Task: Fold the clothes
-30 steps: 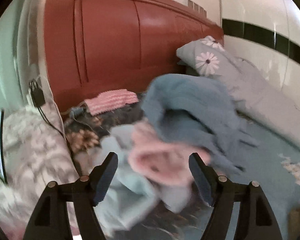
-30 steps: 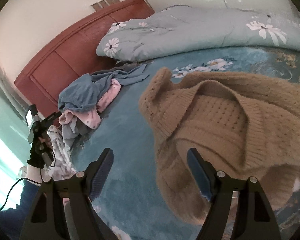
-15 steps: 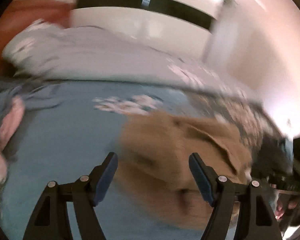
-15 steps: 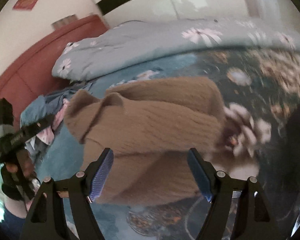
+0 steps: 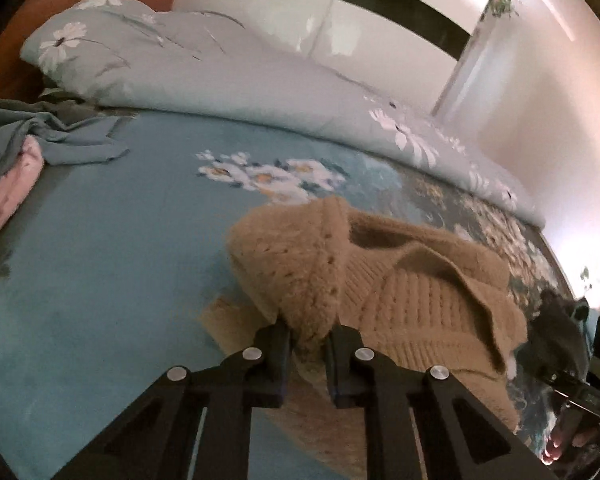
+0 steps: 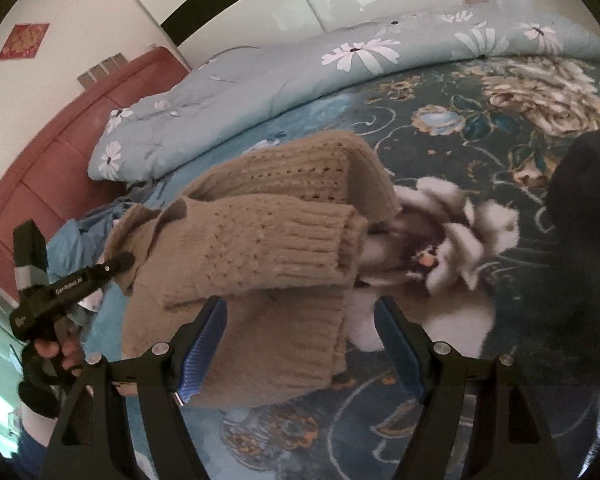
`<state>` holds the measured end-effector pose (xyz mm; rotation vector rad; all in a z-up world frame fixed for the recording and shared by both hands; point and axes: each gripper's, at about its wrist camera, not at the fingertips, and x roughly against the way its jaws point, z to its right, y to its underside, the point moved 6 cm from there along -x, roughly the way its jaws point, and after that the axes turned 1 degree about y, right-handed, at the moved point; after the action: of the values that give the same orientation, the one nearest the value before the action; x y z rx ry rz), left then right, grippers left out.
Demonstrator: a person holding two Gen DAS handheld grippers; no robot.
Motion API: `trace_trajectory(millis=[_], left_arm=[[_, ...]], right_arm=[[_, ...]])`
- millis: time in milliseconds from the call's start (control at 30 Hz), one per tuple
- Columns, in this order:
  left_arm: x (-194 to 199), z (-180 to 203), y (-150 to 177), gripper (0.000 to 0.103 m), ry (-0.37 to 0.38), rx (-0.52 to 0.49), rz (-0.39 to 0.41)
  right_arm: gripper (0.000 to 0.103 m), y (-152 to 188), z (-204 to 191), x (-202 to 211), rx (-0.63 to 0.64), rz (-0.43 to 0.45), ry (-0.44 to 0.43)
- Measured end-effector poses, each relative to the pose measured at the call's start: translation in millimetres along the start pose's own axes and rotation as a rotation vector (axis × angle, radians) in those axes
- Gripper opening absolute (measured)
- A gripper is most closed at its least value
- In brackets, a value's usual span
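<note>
Two tongs: left tongs point(image 5: 307, 334) pinching the tan sweater's point(image 5: 400, 296) edge, right tongs point(image 6: 300, 344) wide over its hem

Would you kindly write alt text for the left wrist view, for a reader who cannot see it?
The left gripper is shut on a fuzzy edge of a tan knit sweater lying crumpled on a blue floral bedspread. A pale blue flowered duvet lies bunched behind it, with blue and pink clothes heaped at left.

Both wrist cameras looked steeply down, close over the bed point(image 5: 100, 280); each framed the tan sweater point(image 5: 400, 288) toward twelve o'clock.
</note>
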<state>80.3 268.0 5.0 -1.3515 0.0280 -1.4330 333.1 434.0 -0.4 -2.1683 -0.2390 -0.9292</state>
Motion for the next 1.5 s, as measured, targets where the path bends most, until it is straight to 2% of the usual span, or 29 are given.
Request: trace_trajectory(millis=[167, 267, 367, 500, 700, 767, 900, 1000, 1033, 1067, 1100, 1167, 1233, 1333, 1500], left_arm=[[33.5, -40.9, -19.6, 0.014, -0.009, 0.107, 0.1], [38.7, -55.7, -15.9, 0.014, 0.018, 0.145, 0.097], [37.1, -62.9, -0.2, 0.014, 0.031, 0.155, 0.078], [34.3, -68.8, 18.0, 0.014, 0.044, 0.169, 0.047], [24.7, -68.9, 32.5, 0.015, 0.041, 0.166, 0.01], [22.5, -67.8, 35.4, 0.017, 0.036, 0.154, 0.003], [17.5, -70.1, 39.6, 0.017, 0.047, 0.152, 0.001], [11.2, -73.4, 43.2, 0.017, 0.058, 0.172, -0.01], [8.2, -73.5, 43.9, 0.017, 0.059, 0.178, -0.016], [6.4, -73.7, 44.8, 0.017, 0.06, 0.181, -0.019], [5.9, -73.4, 45.9, 0.017, 0.065, 0.182, -0.02], [7.4, -73.2, 47.2, 0.017, 0.07, 0.181, -0.016], [11.6, -73.2, 47.2, 0.016, 0.072, 0.181, -0.006], [22.2, -73.4, 42.9, 0.015, 0.07, 0.186, 0.022], [49.0, -66.0, 27.3, 0.014, 0.07, 0.145, 0.09]], right_arm=[[0.077, -17.7, -23.4, 5.7, 0.092, 0.043, -0.019], [0.077, -38.5, -45.7, 3.0, 0.178, 0.062, -0.044], [0.077, -63.9, -76.4, -17.3, 0.295, 0.038, -0.074], [0.077, -96.2, -109.4, -66.4, 0.465, -0.062, -0.062], [0.077, -119.2, -132.2, -139.0, 0.697, -0.229, 0.004], [0.077, -123.0, -127.7, -155.1, 0.719, -0.268, 0.007], [0.077, -120.2, -108.6, -181.0, 0.663, -0.391, 0.001], [0.077, -113.8, -97.5, -188.7, 0.636, -0.427, 0.04], [0.073, -112.7, -95.5, -190.3, 0.623, -0.43, 0.044], [0.06, -111.7, -94.2, -190.8, 0.611, -0.43, 0.049], [0.052, -111.2, -94.3, -189.5, 0.605, -0.425, 0.055], [0.028, -110.5, -97.1, -186.2, 0.595, -0.418, 0.064], [0.017, -108.8, -101.3, -181.1, 0.592, -0.413, 0.076], [0.014, -110.4, -111.1, -167.8, 0.587, -0.374, 0.104], [0.012, -137.3, -128.1, -121.8, 0.519, -0.227, 0.115]])
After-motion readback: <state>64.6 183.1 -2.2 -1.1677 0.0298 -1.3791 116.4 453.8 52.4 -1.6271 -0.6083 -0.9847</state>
